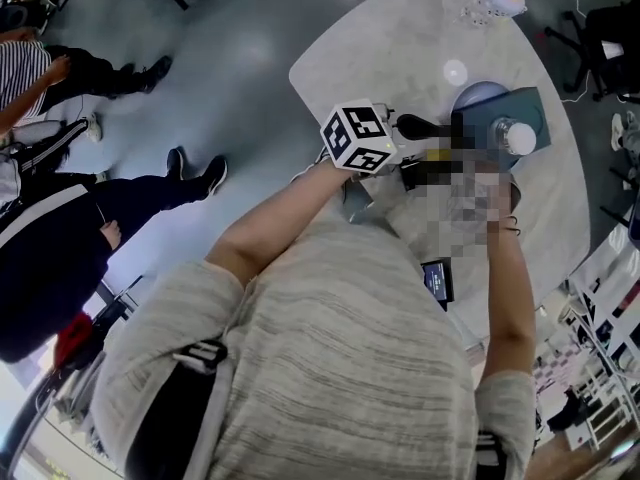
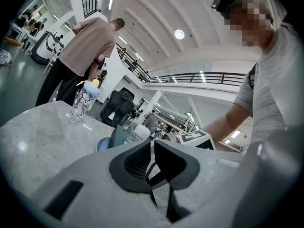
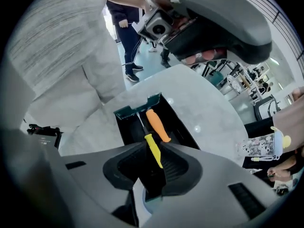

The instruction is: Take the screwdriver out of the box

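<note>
**Right gripper over the box, screwdriver not yet lifted**

Right gripper (image 3: 152, 161) hangs nose-down above the black box (image 3: 134, 110), jaws apart and nothing clamped. In the right gripper view a yellow screwdriver (image 3: 153, 148) shows in the gap between them. It lies in the box with its handle toward 5 o'clock and its shaft toward 11. An orange screwdriver (image 3: 157, 125) lies just beside it at 2 o'clock, also inside. Neither tool is out of the box, which rests on the grey table (image 3: 209, 113). Left gripper (image 2: 152, 151) is clenched on nothing and points level across the table. By my reading only the approach is in hand. Closing on a handle, lifting it and clearing the box all remain.
</note>
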